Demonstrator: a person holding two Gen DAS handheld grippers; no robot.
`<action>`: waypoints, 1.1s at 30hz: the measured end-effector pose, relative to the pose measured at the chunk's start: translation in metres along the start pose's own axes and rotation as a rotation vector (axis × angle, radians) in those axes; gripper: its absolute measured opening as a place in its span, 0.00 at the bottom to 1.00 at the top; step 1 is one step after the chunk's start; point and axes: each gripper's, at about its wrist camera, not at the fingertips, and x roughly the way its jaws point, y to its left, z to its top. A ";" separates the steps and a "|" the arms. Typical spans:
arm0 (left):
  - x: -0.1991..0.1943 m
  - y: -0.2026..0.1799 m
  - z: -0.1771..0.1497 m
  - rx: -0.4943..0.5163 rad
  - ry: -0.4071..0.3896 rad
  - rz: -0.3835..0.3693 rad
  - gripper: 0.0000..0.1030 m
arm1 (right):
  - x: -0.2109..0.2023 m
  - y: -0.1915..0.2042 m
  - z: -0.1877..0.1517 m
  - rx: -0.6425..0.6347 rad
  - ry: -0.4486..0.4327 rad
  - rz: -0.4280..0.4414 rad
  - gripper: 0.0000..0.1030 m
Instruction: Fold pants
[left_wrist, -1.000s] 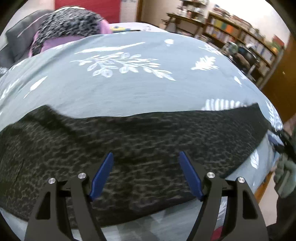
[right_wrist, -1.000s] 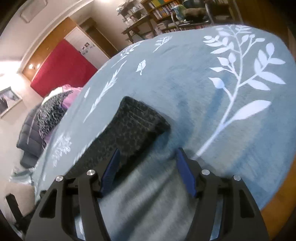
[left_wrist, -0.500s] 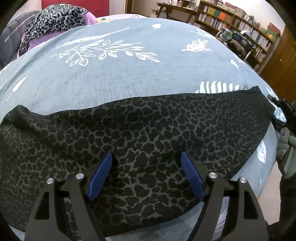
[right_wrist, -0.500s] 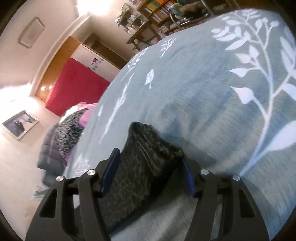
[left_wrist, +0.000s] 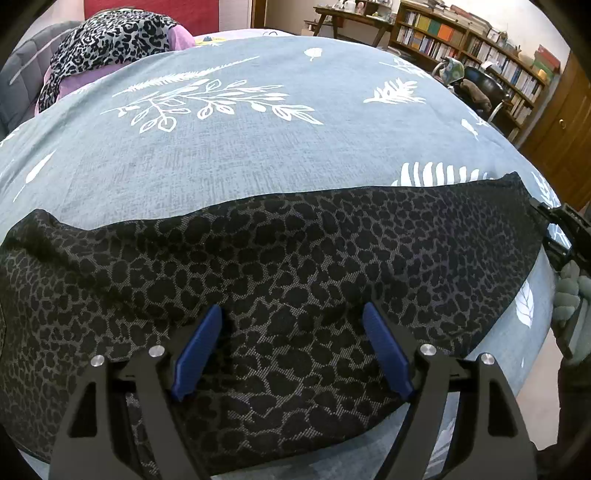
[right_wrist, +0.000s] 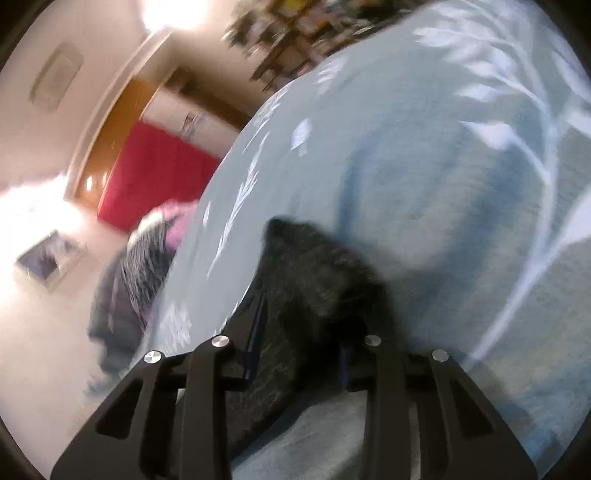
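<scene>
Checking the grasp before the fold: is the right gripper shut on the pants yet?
Probably shut. The right gripper has the end of the pants bunched between its narrowed fingers, but the right wrist view is motion-blurred, so firm contact cannot be confirmed.

Left wrist cam sits low and close over the pants (left_wrist: 295, 266), facing fwd along its fingers (left_wrist: 197, 347) across the bed (left_wrist: 258, 155); bookshelves (left_wrist: 480, 48) at 1 o'clock, clothes pile (left_wrist: 107, 40) at 11. Right gripper (left_wrist: 565, 229) shows at 3 o'clock at the pants' end.

Right wrist cam is rolled, blurred, very near the pants' end (right_wrist: 314, 280), looking lengthwise along the bed (right_wrist: 424, 184); clothes pile (right_wrist: 147, 258) at 9, shelves at 12.

Shared: pants, bed, pile, red panel (right_wrist: 155, 177), shelves.
</scene>
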 end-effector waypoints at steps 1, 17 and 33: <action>0.000 0.000 0.000 -0.001 0.000 -0.001 0.77 | 0.002 0.005 -0.001 -0.019 0.019 0.010 0.33; -0.027 0.013 0.008 -0.056 -0.043 -0.041 0.77 | -0.027 0.120 -0.012 -0.338 -0.038 0.020 0.08; -0.056 0.050 -0.002 -0.149 -0.087 -0.046 0.77 | -0.004 0.264 -0.109 -0.643 0.077 0.178 0.08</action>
